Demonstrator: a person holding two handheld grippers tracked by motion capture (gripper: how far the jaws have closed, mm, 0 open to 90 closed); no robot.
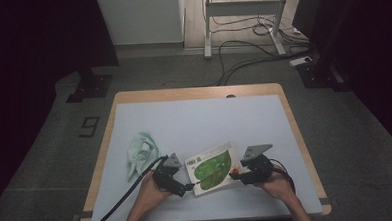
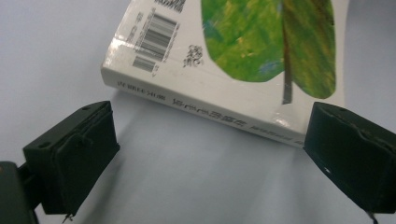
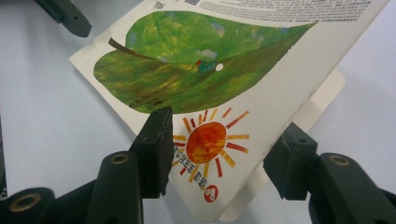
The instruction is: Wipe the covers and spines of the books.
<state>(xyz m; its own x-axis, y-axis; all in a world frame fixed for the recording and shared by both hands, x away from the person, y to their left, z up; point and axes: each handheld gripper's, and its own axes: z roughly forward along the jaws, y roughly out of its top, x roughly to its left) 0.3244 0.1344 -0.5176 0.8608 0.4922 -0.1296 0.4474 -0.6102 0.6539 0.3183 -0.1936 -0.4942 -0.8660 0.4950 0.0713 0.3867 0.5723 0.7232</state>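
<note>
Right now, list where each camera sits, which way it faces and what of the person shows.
High view: above the person's side, facing forward and down on the table; forearms, left gripper and right gripper show.
Left gripper view: on the left gripper, facing the book spine; its open jaws show.
Right gripper view: on the right gripper, jaws astride the book's raised cover.
Shared: the book.

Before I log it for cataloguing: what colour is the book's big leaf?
Mottled green leaf, clearest in the right gripper view.

Dim high view, dark margins; gripper views brighter, slightly soft.
</note>
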